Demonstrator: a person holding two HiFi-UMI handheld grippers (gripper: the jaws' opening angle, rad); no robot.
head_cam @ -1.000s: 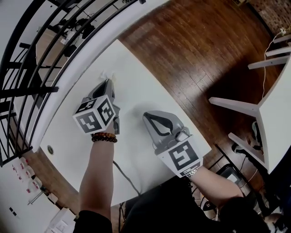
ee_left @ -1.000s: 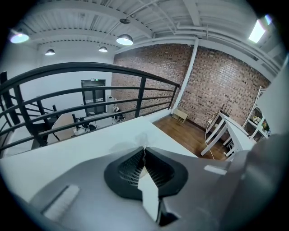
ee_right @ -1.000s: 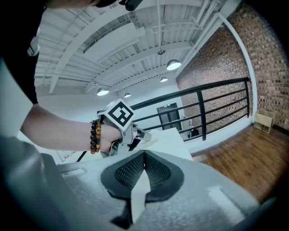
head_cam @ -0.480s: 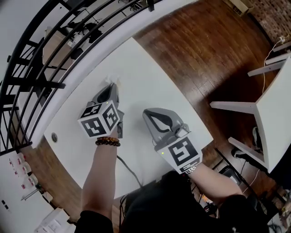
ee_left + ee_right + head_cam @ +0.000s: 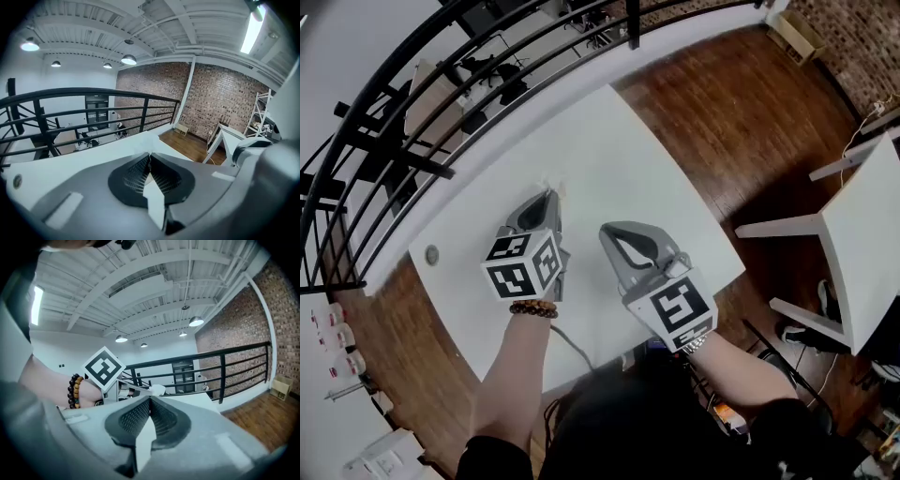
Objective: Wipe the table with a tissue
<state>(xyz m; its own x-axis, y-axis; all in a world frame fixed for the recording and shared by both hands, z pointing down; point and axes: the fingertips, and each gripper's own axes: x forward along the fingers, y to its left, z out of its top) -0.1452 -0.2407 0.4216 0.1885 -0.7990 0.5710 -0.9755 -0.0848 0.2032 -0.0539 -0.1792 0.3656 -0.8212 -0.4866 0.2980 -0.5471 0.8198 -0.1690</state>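
Left claw [image 5: 550, 195] pinches the tissue [image 5: 551, 184] over the white counter [image 5: 619, 141], close to its edge beside the railing [image 5: 441, 103]. My right claw [image 5: 607, 231], pressed together, lies alongside, with broad counter ahead.

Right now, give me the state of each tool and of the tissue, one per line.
left tool: shut on the tissue, over the table.
right tool: shut, nothing between its jaws.
tissue: crumpled, pinched at the left tool's tip; whether it touches the table cannot be told.
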